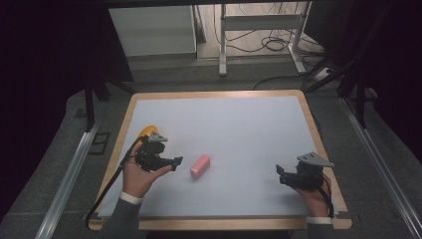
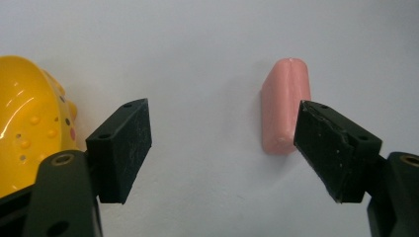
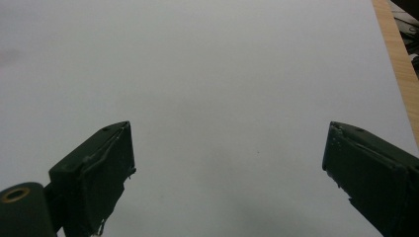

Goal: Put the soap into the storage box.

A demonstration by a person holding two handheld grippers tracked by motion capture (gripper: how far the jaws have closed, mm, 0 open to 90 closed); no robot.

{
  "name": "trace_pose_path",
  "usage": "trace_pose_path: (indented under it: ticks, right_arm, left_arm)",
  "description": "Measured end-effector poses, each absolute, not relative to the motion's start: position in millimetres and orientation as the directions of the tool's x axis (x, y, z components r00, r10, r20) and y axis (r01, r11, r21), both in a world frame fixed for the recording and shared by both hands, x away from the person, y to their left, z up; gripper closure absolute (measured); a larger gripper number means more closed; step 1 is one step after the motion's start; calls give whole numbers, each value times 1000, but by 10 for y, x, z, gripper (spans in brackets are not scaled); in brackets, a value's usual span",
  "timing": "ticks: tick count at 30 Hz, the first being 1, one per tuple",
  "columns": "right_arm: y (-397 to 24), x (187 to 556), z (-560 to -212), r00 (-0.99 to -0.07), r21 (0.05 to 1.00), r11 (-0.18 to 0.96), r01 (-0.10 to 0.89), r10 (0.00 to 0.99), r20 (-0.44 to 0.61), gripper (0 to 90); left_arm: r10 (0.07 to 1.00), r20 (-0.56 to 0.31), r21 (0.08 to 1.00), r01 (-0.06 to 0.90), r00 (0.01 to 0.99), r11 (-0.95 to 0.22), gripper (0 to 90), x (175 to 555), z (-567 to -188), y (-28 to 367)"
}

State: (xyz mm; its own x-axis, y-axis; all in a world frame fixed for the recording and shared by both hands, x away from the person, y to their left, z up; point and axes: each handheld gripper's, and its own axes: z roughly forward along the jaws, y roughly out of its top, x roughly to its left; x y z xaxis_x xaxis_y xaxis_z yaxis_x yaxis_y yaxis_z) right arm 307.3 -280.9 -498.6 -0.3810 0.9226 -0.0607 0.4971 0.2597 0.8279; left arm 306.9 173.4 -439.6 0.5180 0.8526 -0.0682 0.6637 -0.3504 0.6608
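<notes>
A pink block point(image 1: 200, 166) lies on the white mat point(image 1: 239, 129), a little left of the middle. My left gripper point(image 1: 177, 162) is open just left of it, jaws pointing toward it. In the left gripper view the pink block point(image 2: 285, 103) lies ahead, partly behind the right jaw, and nothing is between the jaws of the left gripper point(image 2: 225, 143). A yellow dotted object point(image 1: 146, 131) sits behind the left hand, and the same yellow object point(image 2: 27, 123) shows at the left edge. My right gripper point(image 1: 279, 174) is open near the mat's right side; in its own view the right gripper point(image 3: 227, 163) holds nothing.
The mat lies on a wooden table point(image 1: 308, 107) whose edge frames it; the wooden edge point(image 3: 398, 64) appears at the right of the right gripper view. Beyond the table stand a white frame point(image 1: 223, 45) and cables point(image 1: 273, 42) on the floor.
</notes>
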Motion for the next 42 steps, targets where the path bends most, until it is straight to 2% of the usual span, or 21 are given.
trace_pose_path:
  ticks: [21,42]
  right_arm:
    - [-2796,3071,-4991,-377,821,272,503,923,-75,54]
    - [-2810,3080,-5005,-374,815,270,512,925,-71,55]
  left_arm:
    - [827,-42,655,641,560,-400,207,3162,-4356,1453]
    - [800,-40,595,657,599,-463,197,3361,-4473,1148]
